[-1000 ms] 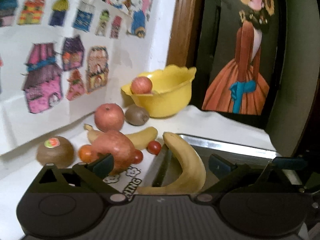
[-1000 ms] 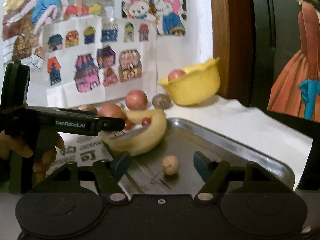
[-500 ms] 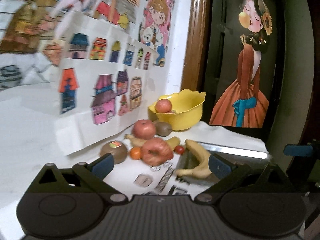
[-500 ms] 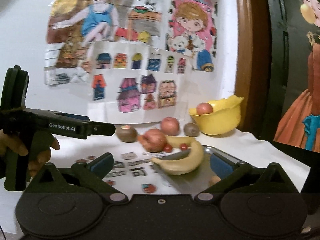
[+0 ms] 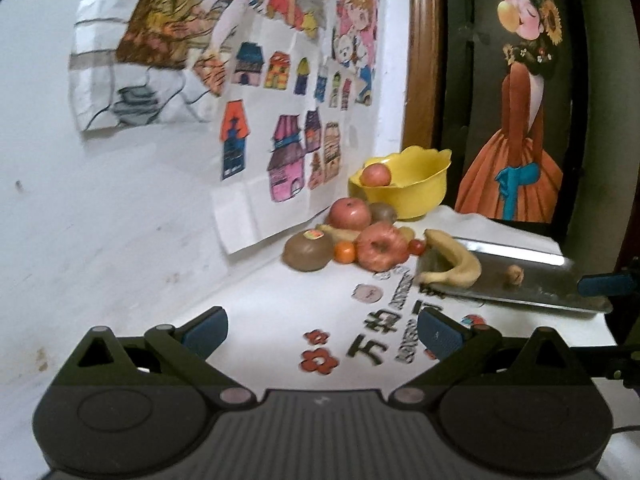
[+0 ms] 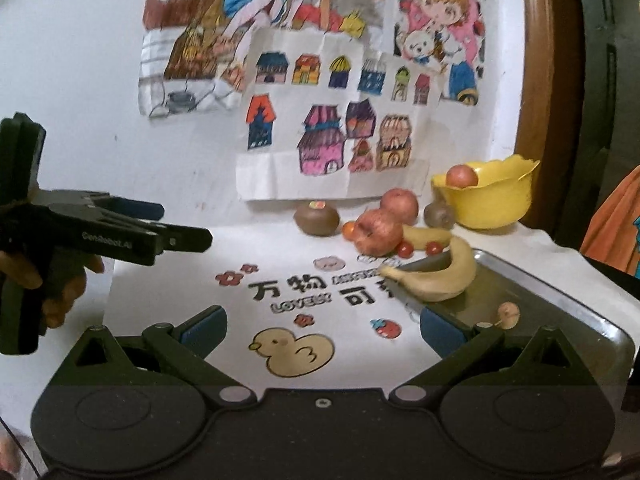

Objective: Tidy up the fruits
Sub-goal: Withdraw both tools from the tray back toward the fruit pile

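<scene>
Curved banana (image 6: 438, 278), shiny steel tray (image 6: 568, 300)

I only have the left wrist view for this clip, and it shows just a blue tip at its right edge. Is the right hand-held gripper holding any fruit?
Observer: No. The right wrist view shows the right hand-held gripper open and empty, above the printed white mat.
Operator: What is printed on the mat near it?
Observer: A yellow cartoon duck print, which lies below your frame.
Operator: I count one small red tomato beside the pile. Is that right?
Observer: There are two small red cherry tomatoes, side by side in front of the half-hidden yellow banana.
</scene>
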